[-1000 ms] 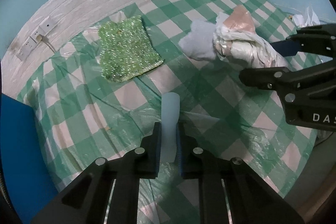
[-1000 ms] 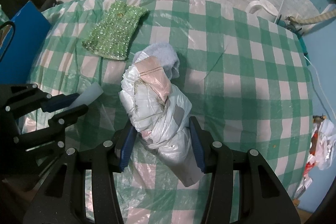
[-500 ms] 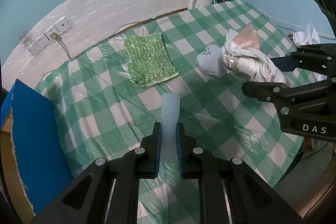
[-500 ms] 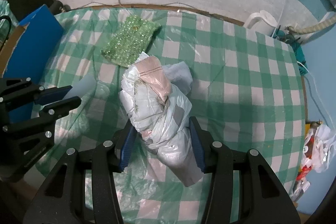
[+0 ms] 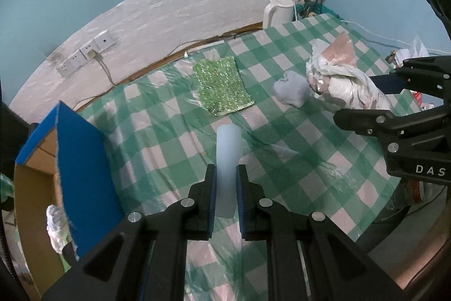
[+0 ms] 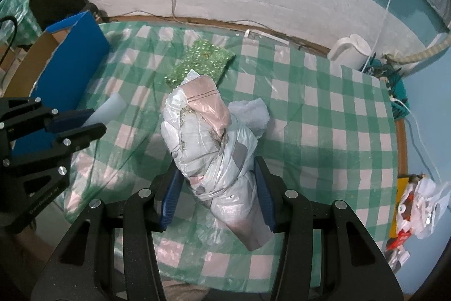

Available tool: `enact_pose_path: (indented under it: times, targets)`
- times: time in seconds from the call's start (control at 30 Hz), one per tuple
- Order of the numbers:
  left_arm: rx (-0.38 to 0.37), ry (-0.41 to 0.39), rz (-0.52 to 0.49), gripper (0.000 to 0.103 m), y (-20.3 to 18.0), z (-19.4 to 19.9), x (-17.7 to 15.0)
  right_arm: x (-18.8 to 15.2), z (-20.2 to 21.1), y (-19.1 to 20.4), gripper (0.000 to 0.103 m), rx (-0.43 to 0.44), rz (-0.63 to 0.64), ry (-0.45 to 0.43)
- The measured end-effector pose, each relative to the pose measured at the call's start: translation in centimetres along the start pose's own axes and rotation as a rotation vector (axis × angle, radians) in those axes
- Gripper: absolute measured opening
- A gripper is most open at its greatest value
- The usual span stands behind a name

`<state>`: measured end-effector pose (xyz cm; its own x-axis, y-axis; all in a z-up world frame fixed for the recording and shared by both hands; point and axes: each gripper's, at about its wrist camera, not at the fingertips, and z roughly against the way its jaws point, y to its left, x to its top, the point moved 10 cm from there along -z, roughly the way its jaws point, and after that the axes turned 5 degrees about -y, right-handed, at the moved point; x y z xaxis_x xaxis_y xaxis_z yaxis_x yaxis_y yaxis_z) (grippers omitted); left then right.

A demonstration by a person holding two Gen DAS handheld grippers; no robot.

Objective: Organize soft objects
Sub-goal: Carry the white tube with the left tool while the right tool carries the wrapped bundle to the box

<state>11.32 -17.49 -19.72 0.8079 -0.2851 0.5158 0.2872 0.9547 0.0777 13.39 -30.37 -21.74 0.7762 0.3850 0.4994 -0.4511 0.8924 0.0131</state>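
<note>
My left gripper [image 5: 226,177] is shut on a pale blue foam strip [image 5: 227,154] and holds it above the green checked table [image 5: 169,137]; the strip also shows in the right wrist view [image 6: 108,109]. My right gripper [image 6: 217,182] is shut on a bundle of white and pink plastic bags [image 6: 208,137], held above the table; it shows at the right of the left wrist view [image 5: 341,75]. A green sequined cloth [image 5: 222,86] and a light blue-grey soft cloth [image 5: 291,89] lie on the table.
A blue-sided cardboard box [image 5: 70,160] stands off the table's left edge, also in the right wrist view [image 6: 67,66]. A white kettle [image 5: 277,11] and cables sit at the far right corner by the wall. Bags lie on the floor at the right [image 6: 417,199].
Both grippers have risen and pulled back from the table with their loads; more of the wall and the blue box has come into view. The cloths on the table have not moved.
</note>
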Motion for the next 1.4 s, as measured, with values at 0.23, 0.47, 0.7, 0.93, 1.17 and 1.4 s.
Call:
enact_pose_path:
  times: [0.23,0.47,0.7,0.93,1.17,1.4]
  targets:
    - [0.019,-0.014,0.01,0.013,1.0,2.1,-0.5,0.5,1.6,2.1,0.048,0.02,0.04,-0.026]
    - [0.052,-0.033,0.021,0.013,2.6,4.0,-1.2,1.2,3.0,4.1,0.048,0.035,0.072,-0.047]
    - [0.073,-0.047,0.052,0.013,4.6,5.5,-2.0,2.6,4.0,6.5,0.048,0.061,0.103,-0.072]
    - [0.107,-0.065,0.087,0.013,7.2,7.0,-2.9,4.0,4.0,9.8,0.048,0.094,0.135,-0.077]
    - [0.135,-0.082,0.136,0.013,10.0,8.3,-3.6,5.5,3.9,13.4,0.048,0.125,0.177,-0.08]
    - [0.164,-0.098,0.193,0.013,13.2,9.6,-5.0,7.1,4.0,17.2,0.048,0.153,0.224,-0.094]
